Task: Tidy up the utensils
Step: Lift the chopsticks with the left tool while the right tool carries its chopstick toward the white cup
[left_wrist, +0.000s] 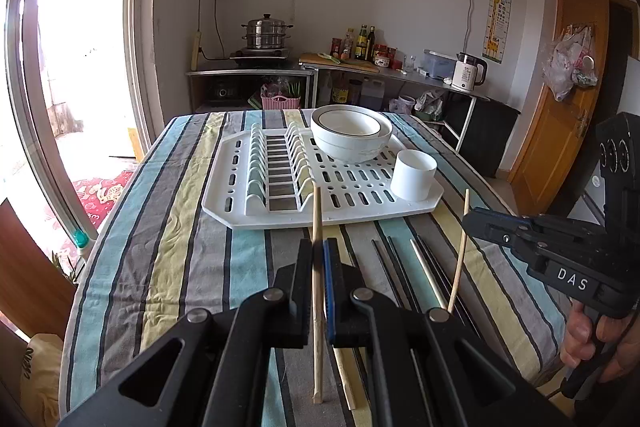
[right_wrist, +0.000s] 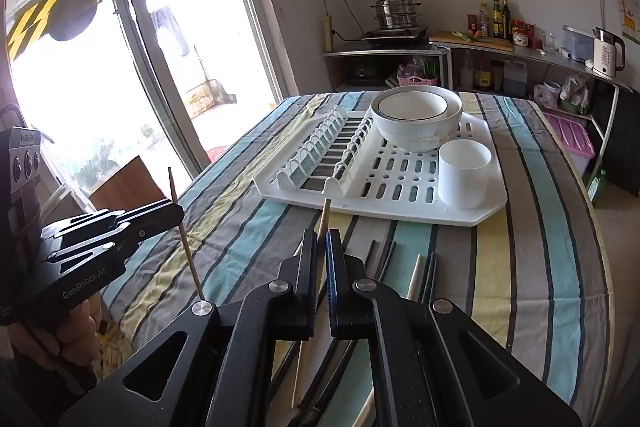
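My left gripper (left_wrist: pixel 318 247) is shut on a pale wooden chopstick (left_wrist: pixel 317 211) that points up and away towards the white drying rack (left_wrist: pixel 236 205). My right gripper (right_wrist: pixel 321 237) is shut on a second wooden chopstick (right_wrist: pixel 325 217). Each gripper also shows in the other's view: the right gripper (left_wrist: pixel 467 218) at the right edge, the left gripper (right_wrist: pixel 179 210) at the left, both with their sticks held steeply. Several more chopsticks, black (left_wrist: pixel 382 261) and wooden (left_wrist: pixel 427 273), lie on the striped cloth under the grippers. On the rack stand stacked white bowls (left_wrist: pixel 352 143) and a white cup (left_wrist: pixel 414 175).
The striped table (right_wrist: pixel 540 227) ends at the right, with a floor and a green bottle (right_wrist: pixel 597 187) beyond it. A glass sliding door (left_wrist: pixel 80 87) is on the left. Behind the table, a counter (left_wrist: pixel 248 67) carries a steamer pot, bottles and a kettle (left_wrist: pixel 468 73).
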`<state>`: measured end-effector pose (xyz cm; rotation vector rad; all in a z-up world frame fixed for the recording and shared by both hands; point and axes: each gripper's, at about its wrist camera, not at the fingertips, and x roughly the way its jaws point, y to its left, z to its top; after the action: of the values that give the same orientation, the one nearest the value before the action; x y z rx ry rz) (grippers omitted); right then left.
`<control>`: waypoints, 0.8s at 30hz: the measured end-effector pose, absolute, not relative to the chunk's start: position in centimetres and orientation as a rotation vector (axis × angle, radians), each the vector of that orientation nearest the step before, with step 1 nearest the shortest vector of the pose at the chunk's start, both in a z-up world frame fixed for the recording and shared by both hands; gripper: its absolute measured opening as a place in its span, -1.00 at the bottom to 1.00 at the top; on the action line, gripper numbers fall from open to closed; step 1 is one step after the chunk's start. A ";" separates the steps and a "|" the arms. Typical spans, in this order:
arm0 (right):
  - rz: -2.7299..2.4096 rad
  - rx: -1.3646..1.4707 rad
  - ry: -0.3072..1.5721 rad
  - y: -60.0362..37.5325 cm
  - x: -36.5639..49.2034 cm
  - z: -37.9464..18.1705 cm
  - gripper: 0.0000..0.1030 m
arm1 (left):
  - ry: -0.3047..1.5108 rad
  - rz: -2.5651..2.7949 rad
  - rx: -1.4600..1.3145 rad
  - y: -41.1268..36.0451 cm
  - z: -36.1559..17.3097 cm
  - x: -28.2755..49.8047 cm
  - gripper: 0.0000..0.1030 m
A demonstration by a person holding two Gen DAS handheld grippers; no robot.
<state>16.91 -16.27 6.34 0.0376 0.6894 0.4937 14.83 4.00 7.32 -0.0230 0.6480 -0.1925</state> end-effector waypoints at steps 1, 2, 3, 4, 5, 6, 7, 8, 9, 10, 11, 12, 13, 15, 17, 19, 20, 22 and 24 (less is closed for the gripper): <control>0.496 0.035 0.683 -16.3 16.7 6.4 -0.92 | 0.642 -0.192 -0.020 3.9 7.4 14.6 -0.89; 0.499 0.032 0.679 -16.4 16.5 6.4 -0.92 | 0.636 -0.192 -0.017 3.8 7.4 14.2 -0.89; 0.503 0.030 0.675 -16.4 16.4 6.5 -0.92 | 0.635 -0.194 -0.018 3.8 7.4 14.1 -0.89; 0.507 0.031 0.672 -16.4 16.3 6.6 -0.92 | 0.634 -0.197 -0.019 3.8 7.5 14.0 -0.89; 0.510 0.033 0.667 -16.5 16.3 6.7 -0.92 | 0.630 -0.198 -0.017 3.8 7.7 13.7 -0.89; 0.512 0.035 0.661 -16.5 16.2 6.9 -0.92 | 0.627 -0.197 -0.015 3.7 7.8 13.7 -0.89; 0.515 0.038 0.655 -16.7 16.1 7.1 -0.93 | 0.624 -0.196 -0.013 3.7 7.9 13.7 -0.89; 0.517 0.040 0.648 -16.8 16.0 7.3 -0.93 | 0.621 -0.194 -0.014 3.7 8.1 13.6 -0.89; 0.518 0.042 0.641 -16.9 15.9 7.5 -0.93 | 0.617 -0.194 -0.015 3.7 8.3 13.6 -0.89; 0.518 0.044 0.632 -17.1 15.8 7.9 -0.93 | 0.612 -0.194 -0.015 3.7 8.5 13.6 -0.89; 0.517 0.046 0.623 -17.4 15.9 8.1 -0.93 | 0.607 -0.194 -0.015 3.6 8.8 13.6 -0.89; 0.515 0.047 0.615 -17.5 15.9 8.4 -0.94 | 0.603 -0.197 -0.017 3.6 9.0 13.7 -0.89; 0.511 0.046 0.606 -17.8 16.0 8.7 -0.94 | 0.597 -0.199 -0.017 3.5 9.3 13.9 -0.89; 0.499 0.041 0.588 -18.4 16.4 9.4 -0.94 | 0.585 -0.207 -0.015 3.1 9.9 14.3 -0.89; 0.483 0.039 0.571 -19.1 16.9 10.1 -0.94 | 0.575 -0.222 -0.019 2.6 10.5 15.1 -0.89; 0.458 0.039 0.556 -19.9 17.7 10.6 -0.94 | 0.570 -0.241 -0.025 2.0 10.9 16.3 -0.89; 0.446 0.040 0.550 -20.4 18.2 10.9 -0.94 | 0.569 -0.251 -0.028 1.7 11.1 16.9 -0.89; 0.422 0.041 0.536 -21.3 19.1 11.4 -0.94 | 0.567 -0.271 -0.033 1.0 11.3 18.1 -0.89; 0.397 0.045 0.529 -22.3 20.0 11.7 -0.94 | 0.568 -0.301 -0.044 0.2 11.6 19.7 -0.89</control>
<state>20.01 -22.26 11.68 0.0449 0.5286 0.3966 19.68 0.17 11.61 -0.0439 0.5680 -0.3005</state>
